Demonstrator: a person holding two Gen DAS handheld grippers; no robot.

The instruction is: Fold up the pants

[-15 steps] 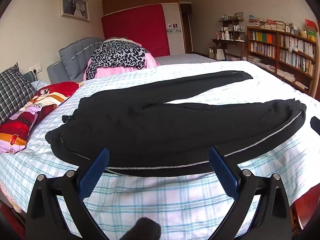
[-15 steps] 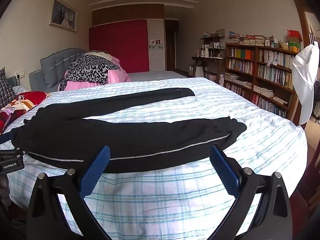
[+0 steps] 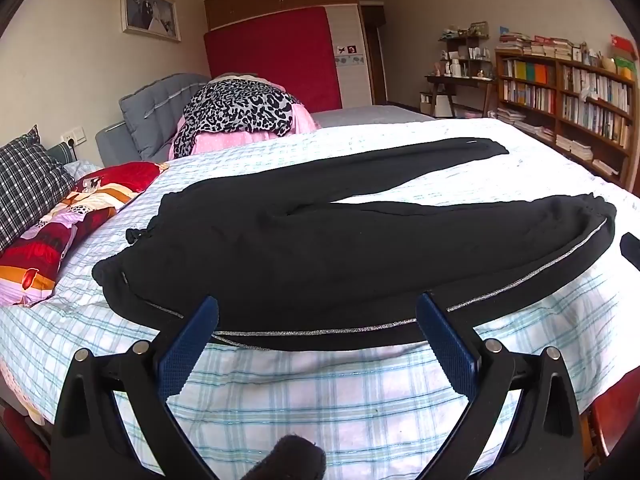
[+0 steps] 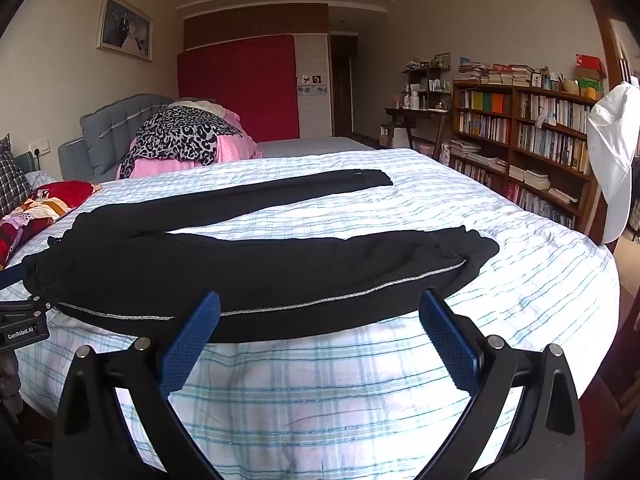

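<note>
Black pants [image 3: 340, 248] with a silver side stripe lie spread flat on the checked bed sheet [image 3: 320, 400], waistband to the left, both legs stretching right and apart. They also show in the right wrist view [image 4: 260, 272]. My left gripper [image 3: 318, 312] is open and empty, hovering just before the near edge of the pants at their middle. My right gripper [image 4: 320, 308] is open and empty, also just short of the near leg's striped edge. A part of the left gripper shows at the left edge of the right wrist view [image 4: 20, 320].
A red patterned pillow [image 3: 60, 232] and a checked pillow [image 3: 28, 184] lie at the left. A leopard-print and pink pile [image 3: 240, 116] sits at the bed's far side. A bookshelf [image 4: 540, 148] stands on the right, with a white cap [image 4: 612, 160] hanging near it.
Both grippers have moved slightly closer to the near edge of the pants. The pants have not moved.
</note>
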